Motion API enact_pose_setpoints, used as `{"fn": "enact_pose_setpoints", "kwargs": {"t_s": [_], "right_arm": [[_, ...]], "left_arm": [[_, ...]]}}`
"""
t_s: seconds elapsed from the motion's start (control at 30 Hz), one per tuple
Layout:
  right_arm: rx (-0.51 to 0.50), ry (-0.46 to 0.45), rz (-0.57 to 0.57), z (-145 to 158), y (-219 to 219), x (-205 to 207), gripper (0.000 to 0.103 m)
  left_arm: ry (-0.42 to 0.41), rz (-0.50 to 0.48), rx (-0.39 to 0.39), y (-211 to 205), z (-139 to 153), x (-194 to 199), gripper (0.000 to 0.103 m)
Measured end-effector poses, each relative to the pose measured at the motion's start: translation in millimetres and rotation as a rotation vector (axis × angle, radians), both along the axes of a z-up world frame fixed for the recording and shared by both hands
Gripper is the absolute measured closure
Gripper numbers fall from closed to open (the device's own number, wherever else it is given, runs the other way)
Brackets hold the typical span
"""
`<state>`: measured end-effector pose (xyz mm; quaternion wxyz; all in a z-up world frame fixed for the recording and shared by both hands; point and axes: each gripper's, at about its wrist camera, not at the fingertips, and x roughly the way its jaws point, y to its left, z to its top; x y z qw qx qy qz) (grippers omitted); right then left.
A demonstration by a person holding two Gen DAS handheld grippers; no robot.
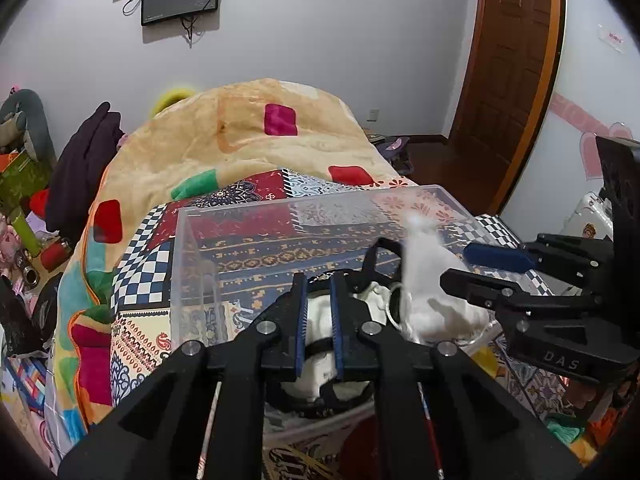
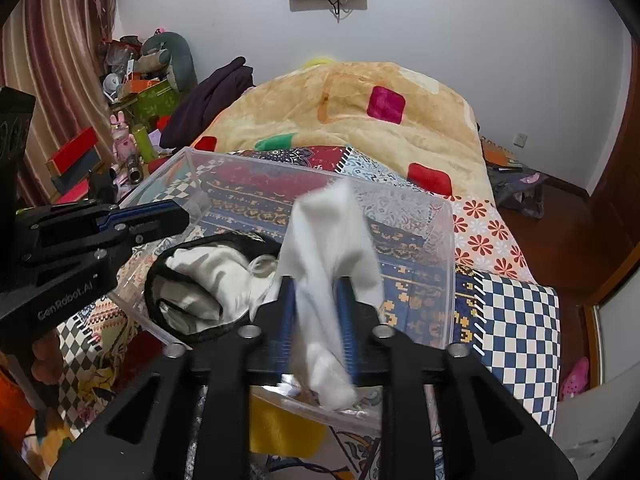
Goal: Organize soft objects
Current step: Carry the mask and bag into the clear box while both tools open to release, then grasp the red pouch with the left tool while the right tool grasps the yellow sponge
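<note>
A clear plastic bin (image 1: 280,216) (image 2: 444,272) stands on the patterned bed. In its near end lies a black-edged white garment (image 1: 372,300) (image 2: 204,280). My left gripper (image 1: 318,304) hangs just above that garment, its fingers a little apart and nothing between them. My right gripper (image 2: 316,312) (image 1: 460,264) is over the bin's near edge. A white cloth (image 2: 324,264) (image 1: 432,292) hangs blurred between its fingers, which stand apart on either side of it; whether they still pinch it I cannot tell.
A beige blanket (image 1: 256,136) with coloured patches is heaped at the bed's far end. Cluttered shelves with toys and boxes (image 2: 132,112) stand to the left. A wooden door (image 1: 516,60) and a bag on the floor (image 2: 516,188) are to the right.
</note>
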<state>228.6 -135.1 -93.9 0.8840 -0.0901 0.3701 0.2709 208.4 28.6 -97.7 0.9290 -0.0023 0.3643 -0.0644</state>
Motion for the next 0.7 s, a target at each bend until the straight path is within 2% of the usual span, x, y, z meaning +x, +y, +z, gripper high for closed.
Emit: {"fn": "enact_pose_setpoints", "kwargs": {"t_s": [0.03, 0.13, 0.5, 0.6, 0.7], "right_arm": [[0.006, -0.009, -0.002, 2, -1, -2, 0.064], [0.028, -0.033, -0.008, 10, -7, -7, 0.054], [0.086, -0.078, -0.005, 33, -23, -32, 0.044], [0.091, -0.079, 0.0, 33, -27, -43, 0.042], [0.088, -0.076, 0.006, 30, -30, -53, 0.04]], "left_arm": [[-0.004, 0.0, -0.001, 0, 2, -2, 0.091], [-0.016, 0.002, -0.008, 0, 9, -9, 0.087], [-0.078, 0.009, -0.005, -3, 35, -48, 0.051], [-0.081, 0.011, -0.009, -4, 36, -59, 0.044], [-0.077, 0.01, 0.0, -6, 33, -69, 0.042]]}}
